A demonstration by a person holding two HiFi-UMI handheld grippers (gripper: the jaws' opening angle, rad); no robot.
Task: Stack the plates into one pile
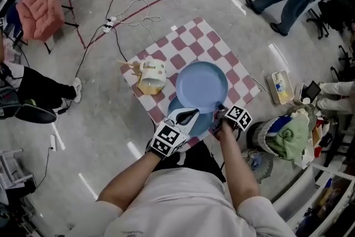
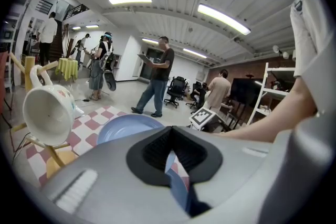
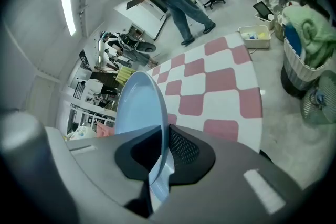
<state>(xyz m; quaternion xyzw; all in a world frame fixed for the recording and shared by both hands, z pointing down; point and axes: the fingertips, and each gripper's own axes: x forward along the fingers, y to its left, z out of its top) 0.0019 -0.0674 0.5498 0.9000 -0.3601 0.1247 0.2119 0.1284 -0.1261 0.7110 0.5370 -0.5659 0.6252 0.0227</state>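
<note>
A light blue plate (image 1: 201,86) hangs tilted over the pink-and-white checkered cloth (image 1: 191,44), and my right gripper (image 1: 221,112) is shut on its near rim. In the right gripper view this plate (image 3: 139,107) stands on edge between the jaws. A second blue plate (image 1: 201,122) lies lower and nearer me, partly covered by the first. My left gripper (image 1: 190,115) is shut on its left rim; the left gripper view shows that rim (image 2: 177,189) pinched in the jaws, with the other plate (image 2: 126,127) beyond.
A white cup on a wooden stand (image 1: 151,76) sits at the cloth's left edge, also in the left gripper view (image 2: 47,113). A basket with green cloth (image 1: 284,137) and a small tray (image 1: 280,87) stand to the right. Cables (image 1: 125,16) trail behind. People stand around.
</note>
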